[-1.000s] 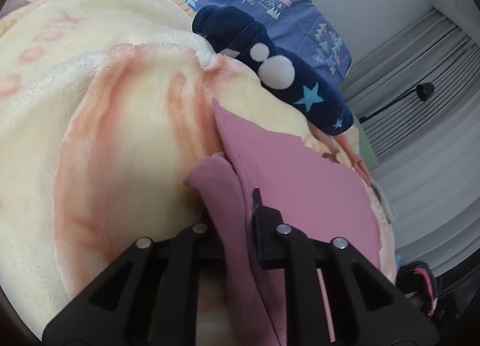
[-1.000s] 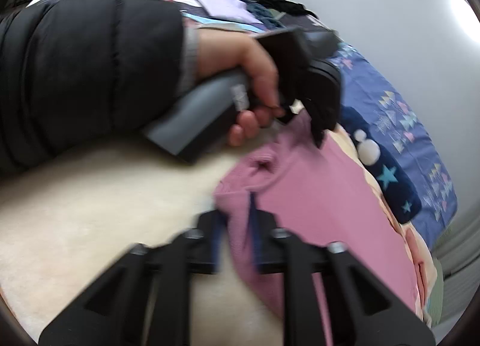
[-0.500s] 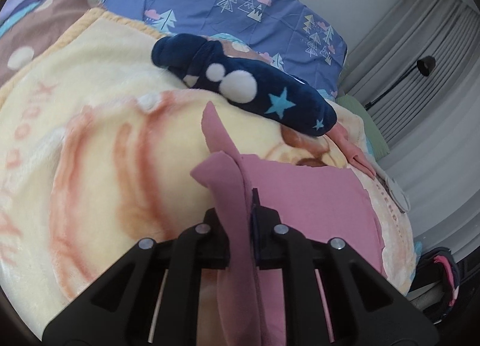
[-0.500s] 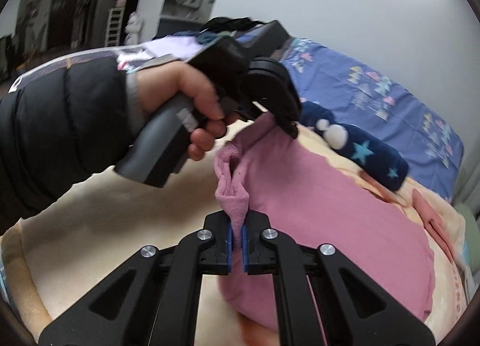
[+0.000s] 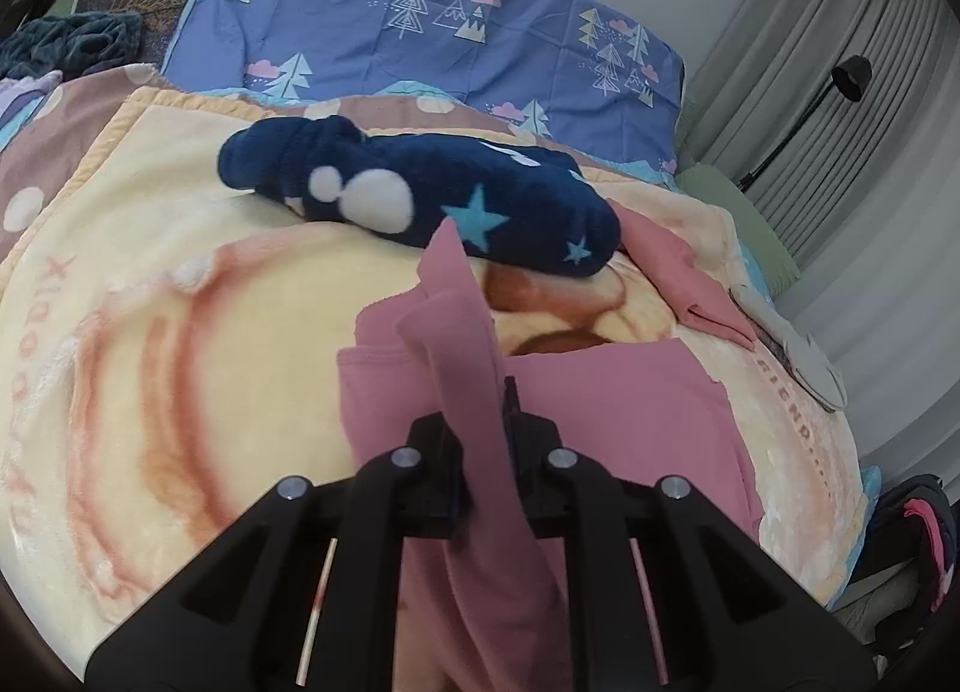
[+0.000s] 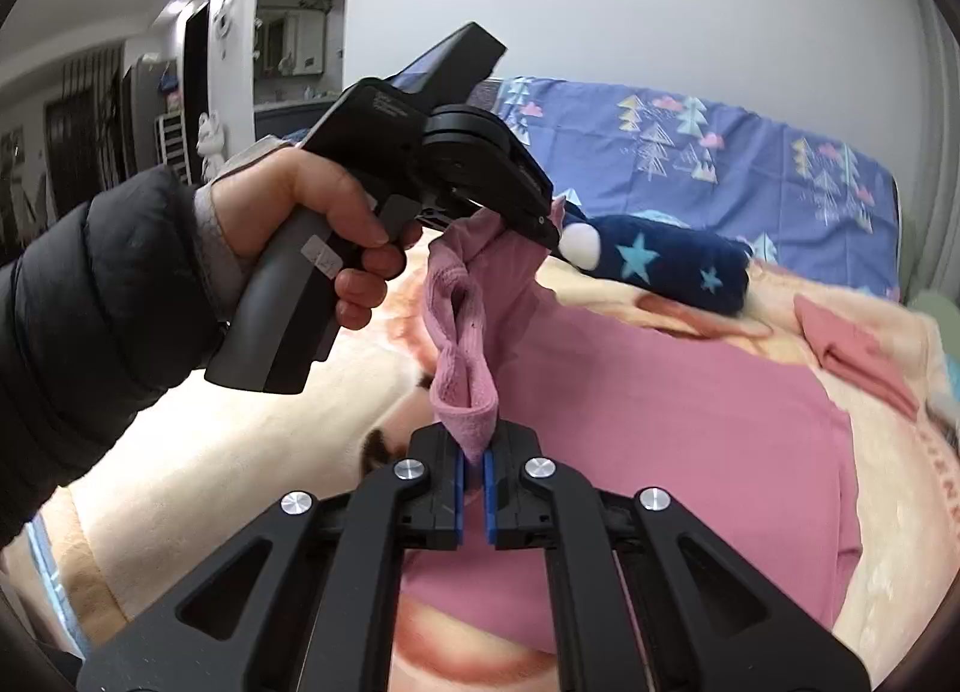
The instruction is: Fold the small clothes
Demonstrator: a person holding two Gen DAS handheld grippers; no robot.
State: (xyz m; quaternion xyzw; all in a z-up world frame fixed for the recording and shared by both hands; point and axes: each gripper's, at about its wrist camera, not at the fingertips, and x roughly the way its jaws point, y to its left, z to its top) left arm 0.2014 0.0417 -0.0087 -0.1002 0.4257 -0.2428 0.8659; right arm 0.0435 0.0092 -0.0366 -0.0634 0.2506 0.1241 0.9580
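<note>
A pink garment (image 5: 624, 422) lies partly on a cream blanket (image 5: 180, 368), its near edge lifted. My left gripper (image 5: 483, 440) is shut on a bunched fold of it. My right gripper (image 6: 474, 467) is shut on the garment's ribbed edge (image 6: 465, 386). The rest of the garment (image 6: 678, 416) hangs down to the blanket (image 6: 228, 464). In the right wrist view the left gripper (image 6: 549, 233), held in a hand, pinches the same edge higher up.
A rolled navy garment with stars (image 5: 432, 200) lies behind the pink one, also in the right wrist view (image 6: 672, 266). A folded salmon cloth (image 5: 684, 272) sits to the right. A blue tree-print duvet (image 5: 456, 32) lies at the back. Curtains and a lamp (image 5: 852, 74) stand at the right.
Both grippers have risen with the pink garment's edge, pulling it up off the blanket. More of the bed and the wall now shows.
</note>
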